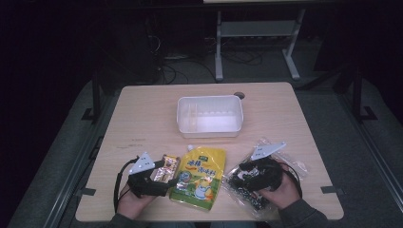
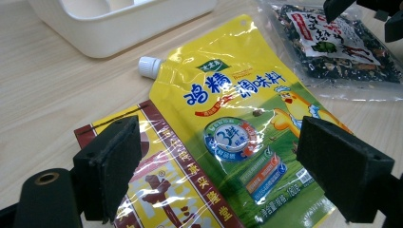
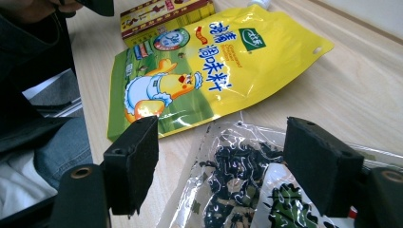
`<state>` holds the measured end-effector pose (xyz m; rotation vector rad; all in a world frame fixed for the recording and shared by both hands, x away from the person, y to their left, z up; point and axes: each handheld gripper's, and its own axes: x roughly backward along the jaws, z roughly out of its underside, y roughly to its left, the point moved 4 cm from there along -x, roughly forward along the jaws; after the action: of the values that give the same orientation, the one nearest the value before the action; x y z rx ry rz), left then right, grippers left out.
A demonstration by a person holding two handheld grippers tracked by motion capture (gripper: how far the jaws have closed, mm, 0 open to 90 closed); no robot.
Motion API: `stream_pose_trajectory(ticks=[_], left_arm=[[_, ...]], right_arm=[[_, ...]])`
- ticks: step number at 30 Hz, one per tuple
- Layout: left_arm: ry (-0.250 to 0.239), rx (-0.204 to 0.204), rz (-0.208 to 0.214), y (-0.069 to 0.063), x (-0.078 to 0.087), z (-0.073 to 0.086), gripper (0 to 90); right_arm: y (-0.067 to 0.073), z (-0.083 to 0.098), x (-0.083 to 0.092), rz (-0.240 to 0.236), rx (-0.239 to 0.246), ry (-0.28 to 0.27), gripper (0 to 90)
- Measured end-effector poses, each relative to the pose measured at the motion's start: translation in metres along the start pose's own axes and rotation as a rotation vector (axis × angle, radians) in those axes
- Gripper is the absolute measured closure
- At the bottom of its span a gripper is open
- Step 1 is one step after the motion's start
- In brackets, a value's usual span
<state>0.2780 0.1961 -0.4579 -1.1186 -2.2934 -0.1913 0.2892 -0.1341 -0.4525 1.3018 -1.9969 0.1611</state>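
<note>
The yellow spouted seasoning pouch (image 1: 198, 177) lies flat on the desk (image 1: 142, 118) just in front of the white plastic bin (image 1: 210, 115), its white cap (image 2: 149, 66) pointing toward the bin. To the left of the pouch, touching its edge, lies a small red-and-yellow packet (image 2: 166, 185); the left tool (image 1: 159, 175) hovers over that packet with its jaws wide apart and nothing between them. To the right of the pouch lies a clear bag of dark dried food (image 3: 237, 190); the right tool (image 1: 247, 172) hangs over this bag, jaws likewise wide and gripping nothing.
</note>
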Motion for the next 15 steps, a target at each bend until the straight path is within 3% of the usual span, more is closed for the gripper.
stream_pose_trajectory(ticks=[8,15], left_arm=[[0.002,-0.002,0.005,-0.001,-0.001,0.000,14.6],[-0.002,0.000,0.009,-0.003,0.000,0.000,14.7]], right_arm=[[-0.003,0.001,0.003,0.006,-0.006,-0.005,27.0],[-0.005,-0.001,0.012,0.049,-0.008,-0.010,27.3]])
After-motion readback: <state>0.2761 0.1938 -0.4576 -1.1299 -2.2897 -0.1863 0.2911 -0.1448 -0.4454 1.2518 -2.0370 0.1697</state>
